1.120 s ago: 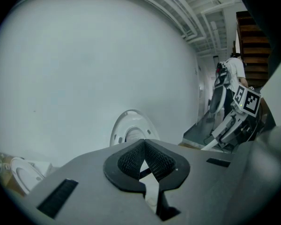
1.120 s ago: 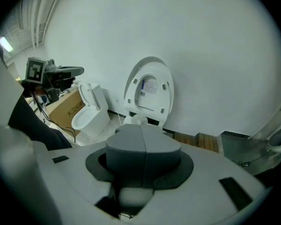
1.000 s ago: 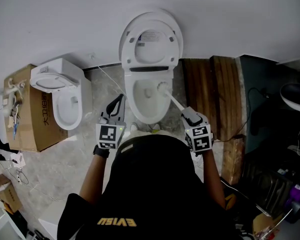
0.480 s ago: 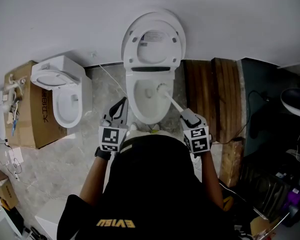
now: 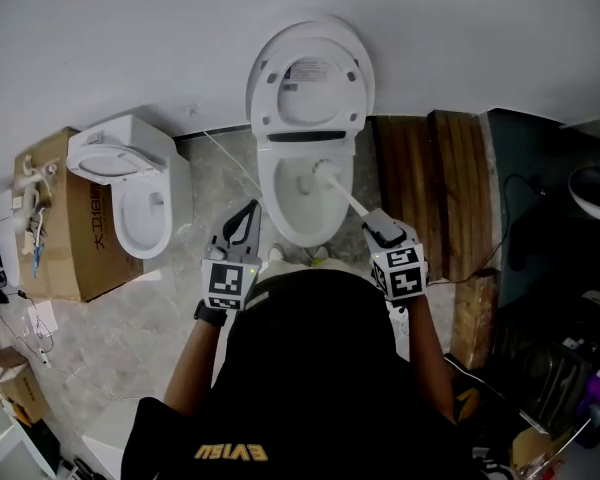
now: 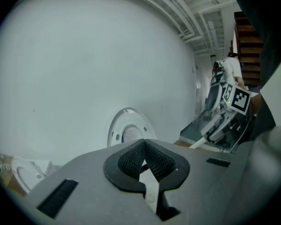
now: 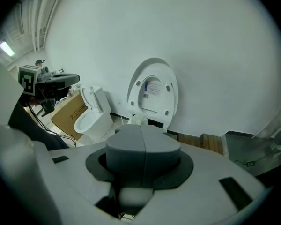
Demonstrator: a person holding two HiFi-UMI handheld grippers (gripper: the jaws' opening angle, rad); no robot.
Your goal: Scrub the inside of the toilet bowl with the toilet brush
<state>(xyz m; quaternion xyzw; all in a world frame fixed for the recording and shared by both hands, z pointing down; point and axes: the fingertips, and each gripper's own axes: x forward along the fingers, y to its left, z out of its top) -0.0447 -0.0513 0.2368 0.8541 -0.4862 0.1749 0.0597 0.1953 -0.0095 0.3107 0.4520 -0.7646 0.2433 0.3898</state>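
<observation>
A white toilet stands against the wall with its lid [image 5: 310,68] raised, and its bowl [image 5: 266,190] is open below. The white toilet brush has its head [image 5: 323,173] inside the bowl, near the back. Its handle [image 5: 351,205] slants down to my right gripper [image 5: 374,222], which is shut on it. In the right gripper view the jaws [image 7: 141,139] are pressed together over the white handle [image 7: 131,196]. My left gripper [image 5: 248,211] hovers just left of the bowl, shut and empty, its pads meeting at the tip [image 6: 144,144].
A second, smaller toilet [image 5: 140,203] stands left of the bowl, against a cardboard box [image 5: 65,218]. Wooden planks [image 5: 430,188] lie right of the bowl, with dark clutter and cables [image 5: 560,368] further right. A thin white cord [image 5: 225,158] crosses the tiled floor.
The brush head stays in the bowl and has shifted only slightly. Both grippers hold nearly the same places; the head view has drifted a little.
</observation>
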